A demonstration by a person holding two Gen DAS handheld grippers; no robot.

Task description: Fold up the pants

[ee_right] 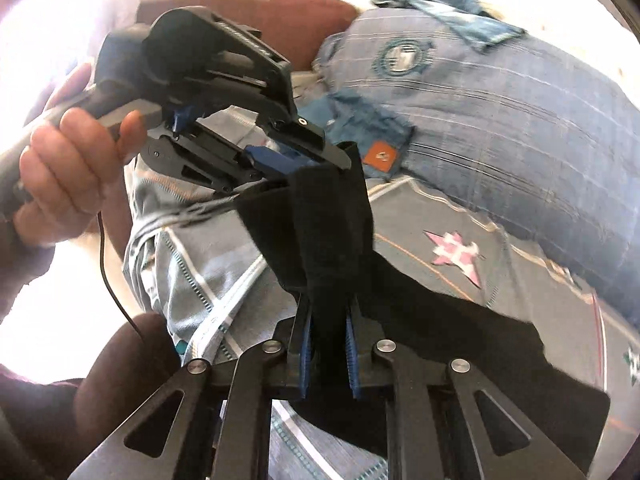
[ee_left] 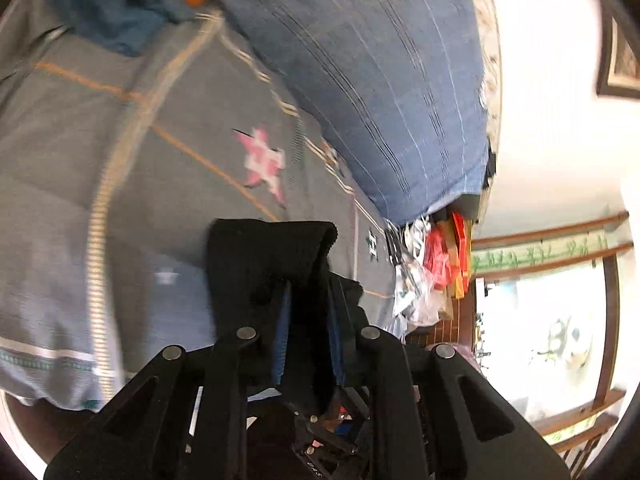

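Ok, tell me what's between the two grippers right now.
In the right wrist view, a short taut span of the black pants bridges the left gripper and the right gripper, both clamped on it. Below that span is only the patterned bedspread.

A home bedroom: patterned bedsheet, blue striped pillow, framed picture on the wall.

the black fabric pants hang over the grey patterned bedspread; the blue striped pillow lies behind, blue folded jeans beside it.
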